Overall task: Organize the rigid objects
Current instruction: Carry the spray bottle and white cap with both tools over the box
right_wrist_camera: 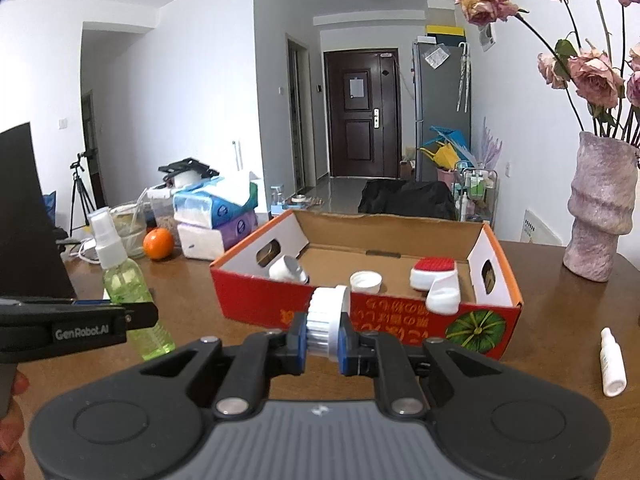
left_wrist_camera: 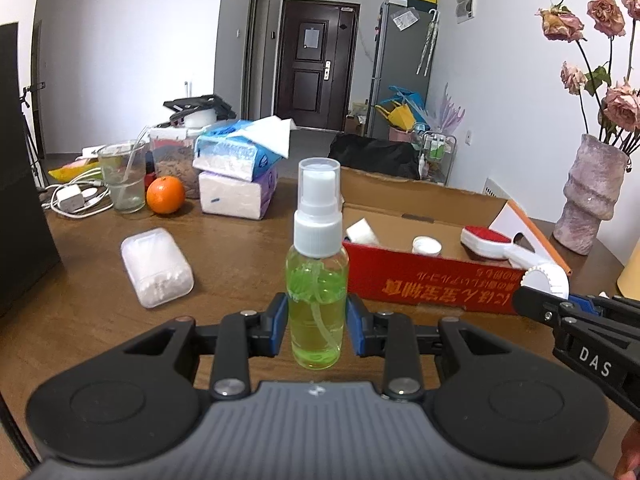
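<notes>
The green spray bottle (left_wrist_camera: 317, 280) stands upright, clamped in the left gripper (left_wrist_camera: 317, 326) above the wooden table (left_wrist_camera: 100, 320), just left of the red cardboard box (right_wrist_camera: 360, 308); the right gripper (right_wrist_camera: 325, 340) pinches a white ribbed roller (right_wrist_camera: 328, 318) before the box's front wall; a lint brush (right_wrist_camera: 434, 276) and white cap (right_wrist_camera: 366, 281) lie inside.

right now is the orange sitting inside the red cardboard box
No, the orange sits on the wooden table beside the stacked tissue packs, outside the red cardboard box.

Box print (right_wrist_camera: 384, 312) part-hidden behind ribbed cap (right_wrist_camera: 326, 320) — vase flowers (left_wrist_camera: 600, 20) cut off by edge.
</notes>
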`<state>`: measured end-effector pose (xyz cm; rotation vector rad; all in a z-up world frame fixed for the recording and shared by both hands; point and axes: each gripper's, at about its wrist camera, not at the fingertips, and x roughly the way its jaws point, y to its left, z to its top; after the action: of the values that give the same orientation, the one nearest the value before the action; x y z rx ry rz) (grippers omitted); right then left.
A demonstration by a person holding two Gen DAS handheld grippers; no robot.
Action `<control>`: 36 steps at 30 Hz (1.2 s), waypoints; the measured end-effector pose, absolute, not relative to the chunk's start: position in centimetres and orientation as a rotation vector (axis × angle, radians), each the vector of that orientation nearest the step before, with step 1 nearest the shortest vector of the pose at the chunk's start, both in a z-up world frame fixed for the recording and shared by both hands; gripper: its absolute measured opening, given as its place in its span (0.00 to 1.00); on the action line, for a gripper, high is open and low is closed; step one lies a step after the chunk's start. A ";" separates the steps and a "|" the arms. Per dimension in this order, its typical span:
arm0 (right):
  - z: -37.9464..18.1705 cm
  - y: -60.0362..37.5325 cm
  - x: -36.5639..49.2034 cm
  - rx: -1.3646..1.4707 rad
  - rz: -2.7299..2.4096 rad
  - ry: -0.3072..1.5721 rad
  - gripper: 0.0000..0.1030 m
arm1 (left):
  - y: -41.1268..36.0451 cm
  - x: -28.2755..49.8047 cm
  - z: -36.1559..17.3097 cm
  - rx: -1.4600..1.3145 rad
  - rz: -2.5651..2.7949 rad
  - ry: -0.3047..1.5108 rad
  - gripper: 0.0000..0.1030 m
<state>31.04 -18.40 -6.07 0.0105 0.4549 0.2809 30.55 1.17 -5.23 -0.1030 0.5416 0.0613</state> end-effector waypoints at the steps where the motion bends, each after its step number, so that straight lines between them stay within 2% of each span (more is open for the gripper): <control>1: -6.0 -18.5 31.2 0.015 0.278 0.452 0.14 | 1.0 30.7 -5.1 -0.105 0.059 0.539 0.31; 36: -5.1 -21.0 42.0 0.059 0.224 0.445 0.14 | -3.5 41.6 -2.7 -0.164 0.005 0.471 0.31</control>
<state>42.01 -21.02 -5.12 0.0594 0.4448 0.2245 41.61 -3.46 -2.67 -0.1640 0.4711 0.0054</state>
